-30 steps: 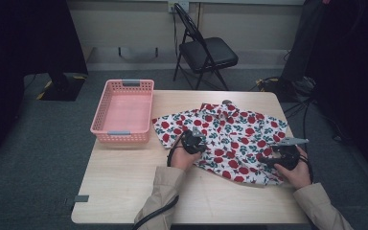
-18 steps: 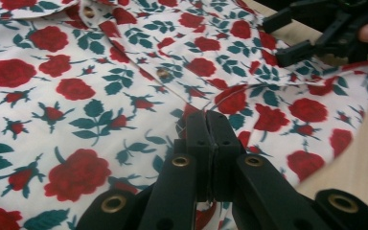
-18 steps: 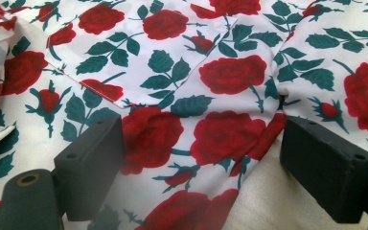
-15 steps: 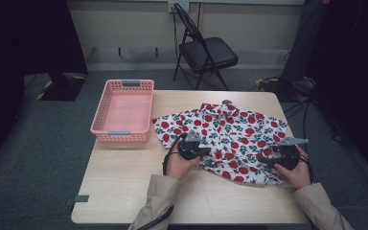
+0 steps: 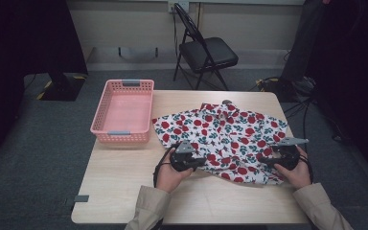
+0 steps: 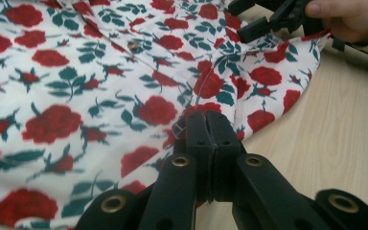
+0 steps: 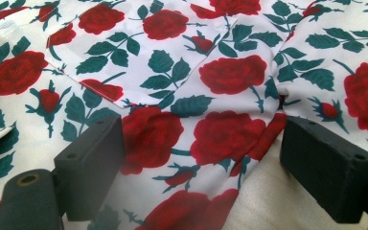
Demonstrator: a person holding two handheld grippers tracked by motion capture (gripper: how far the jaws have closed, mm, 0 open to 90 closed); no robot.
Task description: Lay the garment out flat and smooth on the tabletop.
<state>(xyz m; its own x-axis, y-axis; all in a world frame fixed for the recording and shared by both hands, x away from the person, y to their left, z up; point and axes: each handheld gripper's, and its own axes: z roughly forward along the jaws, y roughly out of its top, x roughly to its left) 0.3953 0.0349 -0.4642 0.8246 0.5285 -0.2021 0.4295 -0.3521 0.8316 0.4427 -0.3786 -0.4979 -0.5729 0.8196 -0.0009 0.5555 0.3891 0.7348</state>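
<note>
Shirt point(image 5: 225, 136) of thin rose-printed cloth, red blooms and green leaves on white, lies rumpled across the far right half of my pale wooden surface point(image 5: 124, 177), just beside the pink lattice basket point(image 5: 123, 111). On my left gripper point(image 6: 206, 125) the fingers are pressed together, pinching a fold at the near hem (a small button shows farther up the cloth). On my right gripper point(image 7: 201, 148) the blocky black fingers stand wide apart, straddling the fabric edge without clamping it.
</note>
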